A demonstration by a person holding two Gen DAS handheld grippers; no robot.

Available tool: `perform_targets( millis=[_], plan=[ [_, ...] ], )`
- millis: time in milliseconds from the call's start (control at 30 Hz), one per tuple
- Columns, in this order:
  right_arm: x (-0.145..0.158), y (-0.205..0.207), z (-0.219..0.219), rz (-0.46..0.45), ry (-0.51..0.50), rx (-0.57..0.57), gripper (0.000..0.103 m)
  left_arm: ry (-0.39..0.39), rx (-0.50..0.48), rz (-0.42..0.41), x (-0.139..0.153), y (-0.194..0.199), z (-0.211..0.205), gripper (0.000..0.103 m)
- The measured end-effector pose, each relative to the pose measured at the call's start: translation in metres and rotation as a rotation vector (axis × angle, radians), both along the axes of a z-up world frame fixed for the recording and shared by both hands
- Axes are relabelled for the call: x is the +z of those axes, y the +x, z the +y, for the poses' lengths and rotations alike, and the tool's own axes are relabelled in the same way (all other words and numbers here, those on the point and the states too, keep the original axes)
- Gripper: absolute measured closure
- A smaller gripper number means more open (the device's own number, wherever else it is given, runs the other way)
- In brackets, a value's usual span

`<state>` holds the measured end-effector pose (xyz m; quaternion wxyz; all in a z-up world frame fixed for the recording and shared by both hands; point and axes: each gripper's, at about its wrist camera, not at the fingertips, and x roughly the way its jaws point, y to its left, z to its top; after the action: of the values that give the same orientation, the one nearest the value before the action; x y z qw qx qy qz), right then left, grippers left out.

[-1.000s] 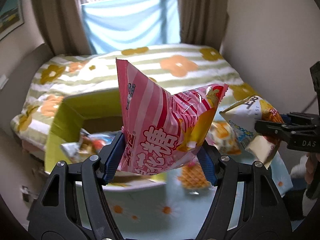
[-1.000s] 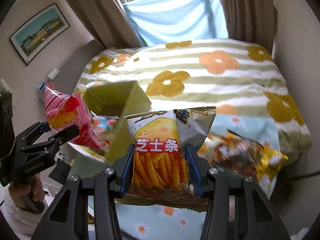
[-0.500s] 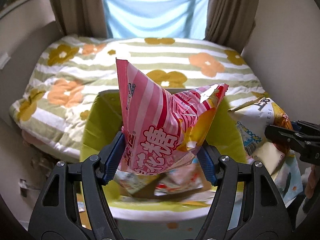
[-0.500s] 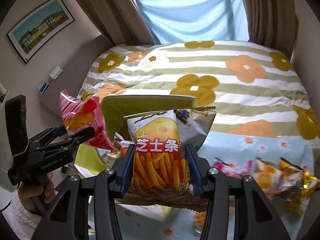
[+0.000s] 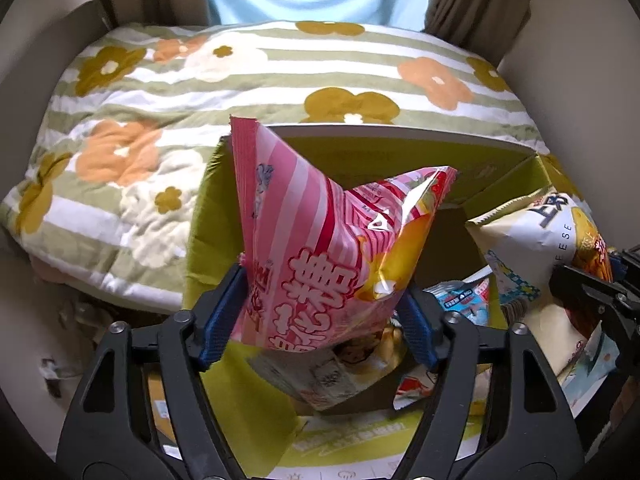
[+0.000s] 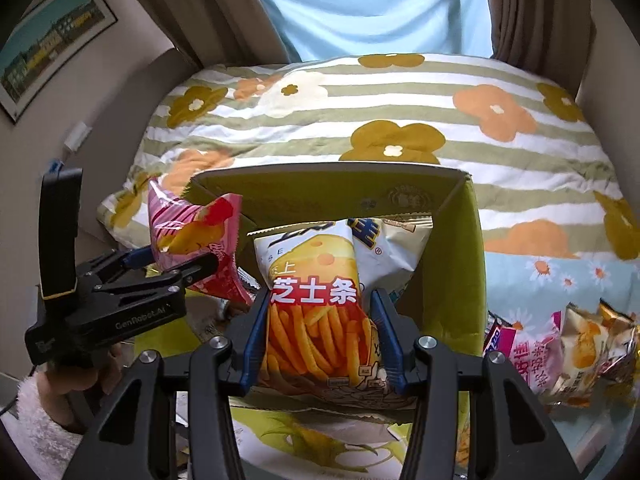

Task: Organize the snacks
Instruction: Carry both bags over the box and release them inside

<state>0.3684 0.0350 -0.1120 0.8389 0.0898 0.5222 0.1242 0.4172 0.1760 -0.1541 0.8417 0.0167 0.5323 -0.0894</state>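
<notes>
pink snack bag (image 5: pixel 320 256) between the opening left gripper (image 5: pixel 320 320), over the box (image 5: pixel 400 152)

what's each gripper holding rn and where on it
The left gripper has the pink bag between its opening jaws, near the bag's lower end; the right gripper clamps the cheese-stick bag across its lower half.

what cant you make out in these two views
- Box floor: in both views the pink bag and cheese-stick bag cover most of the green box.
- Packets already inside: only slivers show, left wrist view.
- Loose snacks: cut by the right wrist view's edge.
</notes>
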Motion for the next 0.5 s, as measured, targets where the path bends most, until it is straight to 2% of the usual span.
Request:
perform_targets(
  millis=[33, 67, 100, 300, 400, 500],
  plan=[
    [-0.001, 0.001, 0.001, 0.001, -0.003, -0.003, 0.057, 0.003, 0.000, 0.003, -0.002, 0.001, -0.001, 0.015],
    [-0.002, 0.002, 0.000, 0.001, -0.002, -0.005, 0.057, 0.000, -0.002, 0.000, -0.002, 0.002, -0.002, 0.005],
    [-0.002, 0.003, -0.001, 0.002, 0.000, -0.009, 0.057, -0.010, -0.006, -0.006, -0.001, 0.002, -0.003, 0.000],
    [-0.006, 0.006, -0.007, 0.007, -0.007, -0.034, 0.057, -0.024, -0.017, -0.013, 0.009, -0.003, -0.001, 0.000],
    [-0.007, 0.004, -0.009, 0.013, -0.011, -0.040, 0.057, -0.072, -0.012, -0.010, 0.010, -0.012, 0.004, 0.001],
    [-0.006, 0.003, -0.008, 0.011, -0.018, -0.034, 0.057, -0.068, -0.014, -0.002, 0.008, -0.021, 0.004, 0.001]
  ],
)
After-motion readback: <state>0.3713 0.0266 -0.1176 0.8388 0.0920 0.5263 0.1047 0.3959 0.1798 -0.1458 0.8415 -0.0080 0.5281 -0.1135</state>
